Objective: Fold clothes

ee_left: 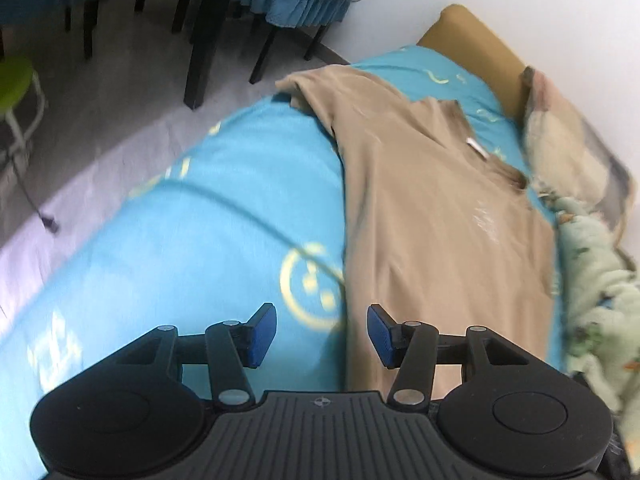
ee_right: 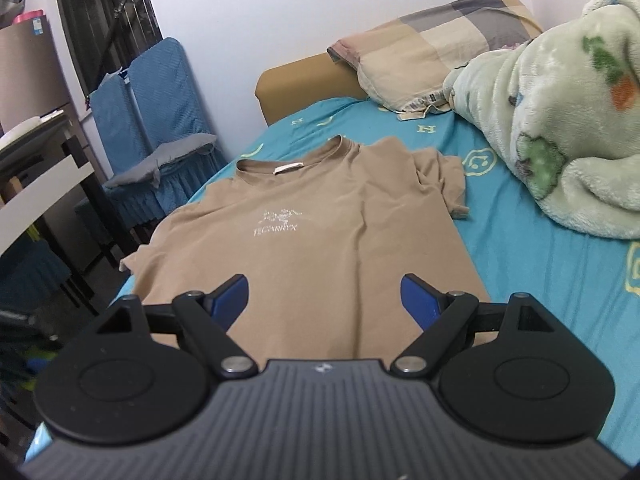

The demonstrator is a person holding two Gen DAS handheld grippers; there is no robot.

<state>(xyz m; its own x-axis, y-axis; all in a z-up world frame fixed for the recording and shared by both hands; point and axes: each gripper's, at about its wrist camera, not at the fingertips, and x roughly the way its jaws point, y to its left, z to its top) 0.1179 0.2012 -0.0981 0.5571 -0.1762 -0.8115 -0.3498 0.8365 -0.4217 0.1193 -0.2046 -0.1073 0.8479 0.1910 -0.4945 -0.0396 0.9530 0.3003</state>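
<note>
1. Two grippers, both jaws spread wide, nothing between the pads. Left gripper (ee_left: 322, 336) hangs over the sheet (ee_left: 180, 240) right at the tee's (ee_left: 432, 216) long side edge. Right gripper (ee_right: 324, 300) sits low over the hem end of the tee (ee_right: 320, 240), pointing up its length.
2. Tee location: spread out on the sheet (ee_right: 540, 248), front up, collar at 12 o'clock in the right view, hem toward the camera. Its 9 o'clock side runs close to the bed edge.
3. Progress: no fold in the body visible; it lies at full width and length. Sleeve at 2 o'clock (ee_right: 444, 180) is bunched, sleeve at 8 o'clock (ee_right: 140, 258) lies near the bed edge. By these views all folds are outstanding.
4. Look of the tee: tan, thin knit, pale chest logo (ee_right: 280, 222), white neck label (ee_right: 288, 168), soft creases down the middle. Should drape limp when lifted.
5. Surroundings: pillow (ee_right: 420, 56) at 1 o'clock, fleece blanket (ee_right: 560, 112) at 3 o'clock, both clear of the tee. Chairs (ee_right: 152, 112) at 10 o'clock, off the bed.
</note>
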